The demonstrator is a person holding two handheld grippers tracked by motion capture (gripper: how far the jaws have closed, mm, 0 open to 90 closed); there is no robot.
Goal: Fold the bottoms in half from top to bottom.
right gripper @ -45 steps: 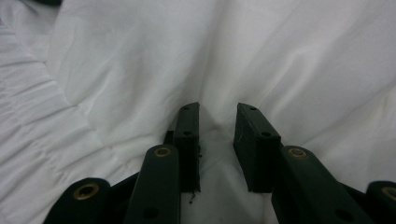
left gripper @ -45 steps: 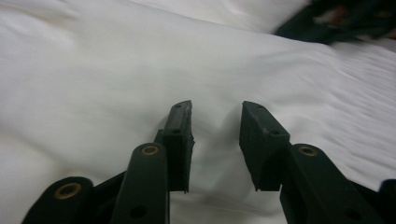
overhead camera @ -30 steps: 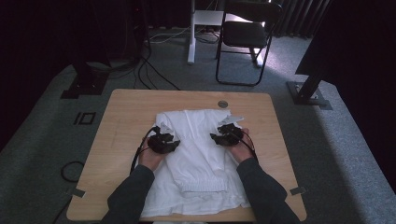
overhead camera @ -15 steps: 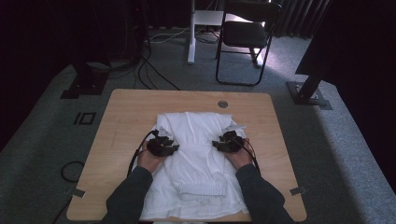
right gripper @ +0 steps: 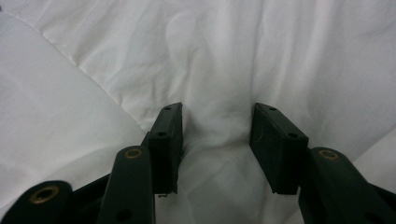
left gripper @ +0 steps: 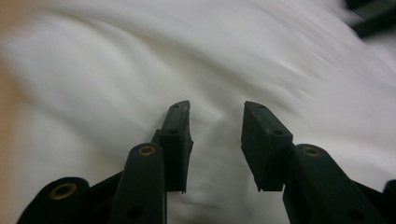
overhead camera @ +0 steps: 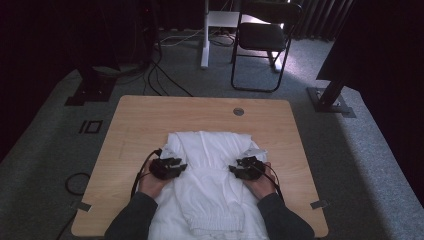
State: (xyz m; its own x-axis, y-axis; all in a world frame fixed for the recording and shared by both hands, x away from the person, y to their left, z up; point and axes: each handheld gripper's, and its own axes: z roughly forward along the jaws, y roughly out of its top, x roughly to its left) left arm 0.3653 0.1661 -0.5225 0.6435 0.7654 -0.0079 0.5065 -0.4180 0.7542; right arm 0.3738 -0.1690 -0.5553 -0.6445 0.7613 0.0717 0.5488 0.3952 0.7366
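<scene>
- Both claws are set on the white garment [overhead camera: 210,190]: the left gripper [overhead camera: 175,166] on its left side, the right gripper [overhead camera: 239,169] on its right side.
- Left jaws are seen partly open over the cloth and have just been closing; a low ridge of fabric lies between them, not pinched.
- Right jaws are seen partly open, a raised fold of fabric standing between them; whether the pads press it cannot be told.
- White garment is spread on the table [overhead camera: 140,120], toward its near edge, reaching over that edge.
</scene>
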